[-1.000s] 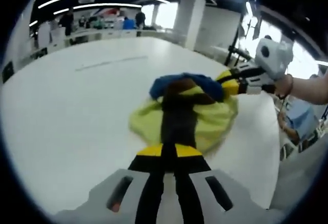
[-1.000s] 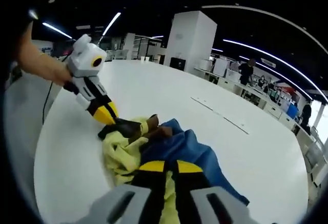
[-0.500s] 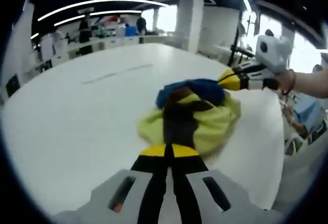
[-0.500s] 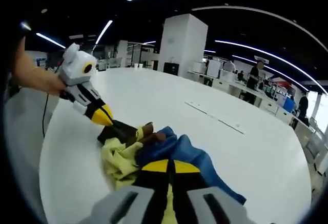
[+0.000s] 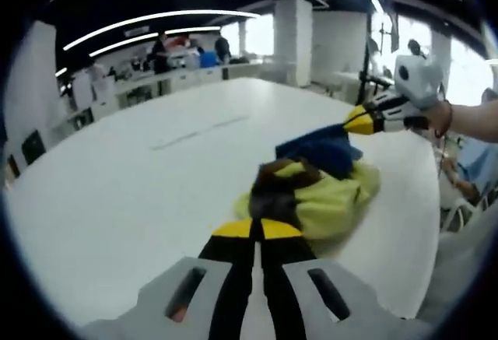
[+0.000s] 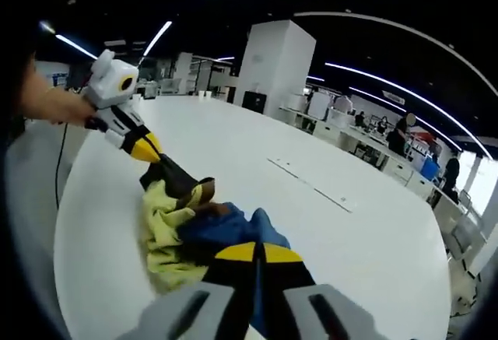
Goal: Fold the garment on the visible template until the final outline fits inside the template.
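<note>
- Ahead of the left gripper [image 5: 259, 217], the garment [image 5: 327, 192] lies bunched on the white table [image 5: 140, 192]; jaws clenched on its brown part.
- Right gripper [image 6: 257, 256] grasps the blue part.

A wide white worktop [image 5: 140, 192] runs back toward a white pillar [image 6: 278, 64]. Long ceiling lights [image 5: 148, 25] curve overhead. Two thin pale strips [image 6: 311, 184] lie on the worktop well beyond the cloth. Far desks [image 5: 156, 83] line the back, with people [image 6: 401, 134] standing near them, too blurred to describe. A black cable [image 6: 58, 161] hangs at the worktop's edge.
</note>
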